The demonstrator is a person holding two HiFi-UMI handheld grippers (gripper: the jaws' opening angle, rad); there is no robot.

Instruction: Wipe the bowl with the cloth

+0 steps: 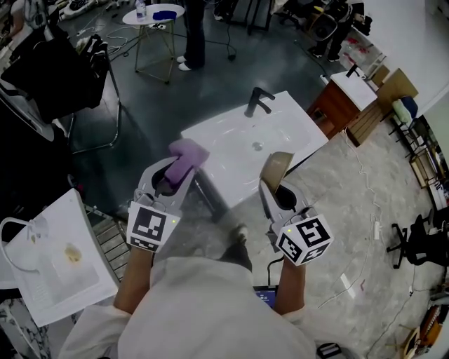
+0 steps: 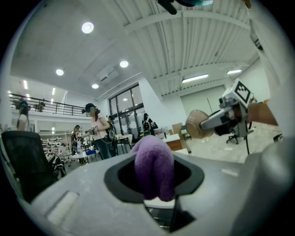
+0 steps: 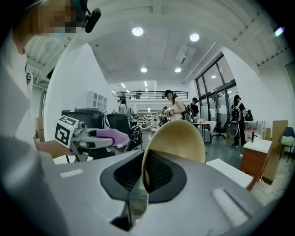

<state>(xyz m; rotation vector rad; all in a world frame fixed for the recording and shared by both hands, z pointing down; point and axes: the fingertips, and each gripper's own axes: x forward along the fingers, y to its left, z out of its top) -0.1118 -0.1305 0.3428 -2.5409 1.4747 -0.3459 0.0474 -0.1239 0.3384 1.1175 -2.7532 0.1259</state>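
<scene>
Nearest the person, the left hand-held gripper (image 1: 175, 168) is clamped on a bunched purple cloth (image 2: 153, 163). The cloth sticks out past the jaw tips, so soft fabric rather than plastic would meet the dish. Beside it, and apart from it, the right hand-held gripper (image 1: 275, 186) is closed almost fully on the rim of a tan bowl (image 3: 177, 140), with the thin wall pinched between its pads. The bowl stands on edge in the air. I judge this grip leaves most of its surface free for wiping, though I cannot tell for sure which face is turned toward the cloth. Cloth and bowl are not yet touching, and nothing lies in the open gap between them.

Below and just beyond both is a white sink (image 1: 231, 137) with a black tap (image 1: 258, 100), probably a handy place to work over. Farther off, well clear of the work, are a wooden cabinet (image 1: 340, 105) on the right and a black chair (image 1: 63, 77) on the left. Farthest away are a small round table (image 1: 151, 17) and a standing person (image 1: 193, 35).
</scene>
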